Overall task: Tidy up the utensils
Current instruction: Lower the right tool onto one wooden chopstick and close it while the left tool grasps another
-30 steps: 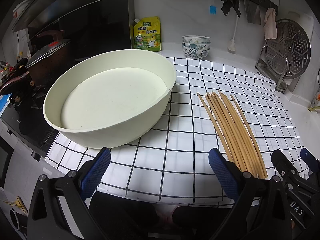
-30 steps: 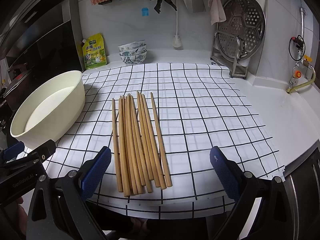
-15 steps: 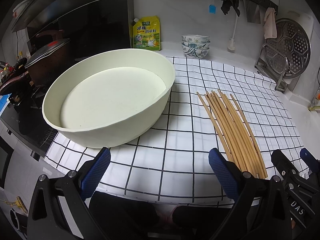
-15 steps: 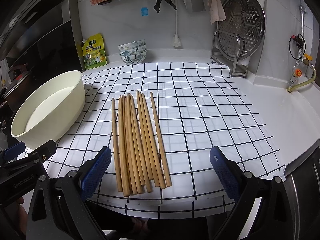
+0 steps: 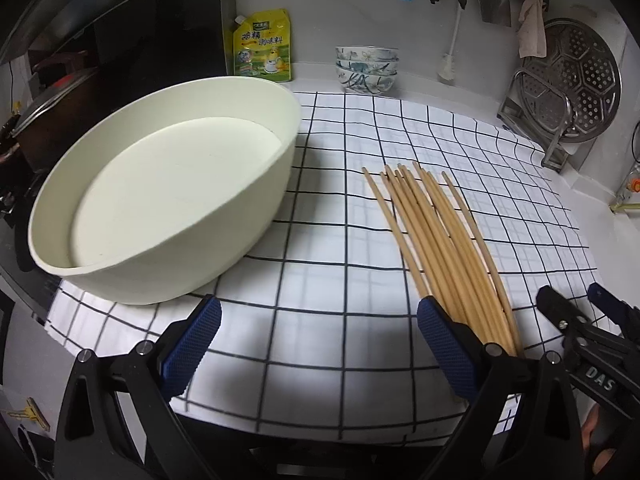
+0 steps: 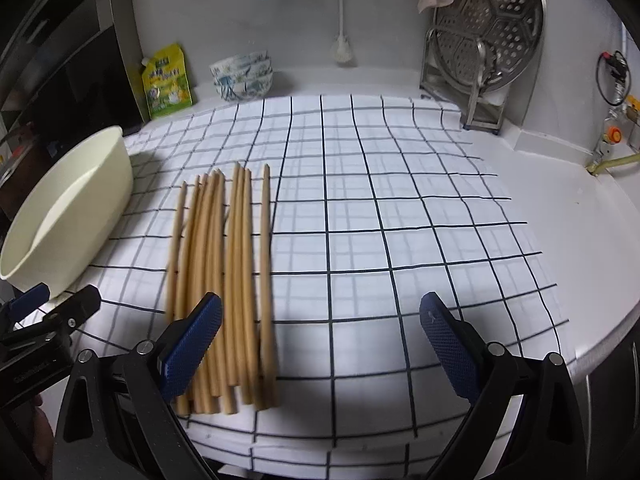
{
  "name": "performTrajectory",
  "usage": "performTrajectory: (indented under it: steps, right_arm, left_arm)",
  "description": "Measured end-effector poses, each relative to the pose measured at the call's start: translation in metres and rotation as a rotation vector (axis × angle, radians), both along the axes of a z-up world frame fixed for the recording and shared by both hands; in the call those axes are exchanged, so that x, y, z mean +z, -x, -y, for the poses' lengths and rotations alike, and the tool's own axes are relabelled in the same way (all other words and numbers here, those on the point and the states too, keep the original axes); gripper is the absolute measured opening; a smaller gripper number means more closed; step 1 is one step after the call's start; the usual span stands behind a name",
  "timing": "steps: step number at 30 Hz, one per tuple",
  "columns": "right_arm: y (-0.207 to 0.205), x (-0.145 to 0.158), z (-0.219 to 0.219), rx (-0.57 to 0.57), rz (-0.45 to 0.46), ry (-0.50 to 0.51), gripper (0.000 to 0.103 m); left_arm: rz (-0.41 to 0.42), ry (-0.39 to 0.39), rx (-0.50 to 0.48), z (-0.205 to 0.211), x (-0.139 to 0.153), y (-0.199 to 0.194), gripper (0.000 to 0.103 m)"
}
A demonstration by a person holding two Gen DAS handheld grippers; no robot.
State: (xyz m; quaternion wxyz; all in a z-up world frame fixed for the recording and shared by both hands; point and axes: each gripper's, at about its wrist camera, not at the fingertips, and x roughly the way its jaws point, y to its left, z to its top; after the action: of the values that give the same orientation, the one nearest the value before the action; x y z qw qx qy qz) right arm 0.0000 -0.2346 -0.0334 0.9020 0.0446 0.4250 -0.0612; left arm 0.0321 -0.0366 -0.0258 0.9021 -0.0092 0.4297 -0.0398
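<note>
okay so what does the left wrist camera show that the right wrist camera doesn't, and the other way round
Only the left wrist view shows the basin's bare inside floor and a pot lid at the far left. Only the right wrist view shows the bare white counter right of the cloth and the orange-knobbed valve. Both show the chopsticks, checked cloth, stacked bowls, yellow pouch, steamer tray, and both open claws.

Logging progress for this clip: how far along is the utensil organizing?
Nothing looks done: the round cream basin is empty, and the bundle of wooden chopsticks lies on the checked cloth. Nothing is in hand; the left hand-held gripper and right hand-held gripper are open. All chopsticks remain.
</note>
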Motion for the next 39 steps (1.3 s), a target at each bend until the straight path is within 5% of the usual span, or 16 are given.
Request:
performTrajectory:
  steps: [17, 31, 39]
  right_arm:
    - [-0.059, -0.030, 0.005, 0.081, -0.123, 0.058, 0.094]
    - [-0.056, -0.036, 0.017, 0.110, -0.133, 0.064, 0.094]
    - [-0.056, -0.036, 0.018, 0.106, -0.117, 0.062, 0.094]
  left_arm:
    - [-0.098, -0.025, 0.008, 0.023, -0.027, -0.026, 0.097]
    - [-0.149, 0.017, 0.021, 0.031, -0.036, -0.040, 0.097]
    - [-0.125, -0.063, 0.025, 0.041, -0.042, -0.041, 0.097]
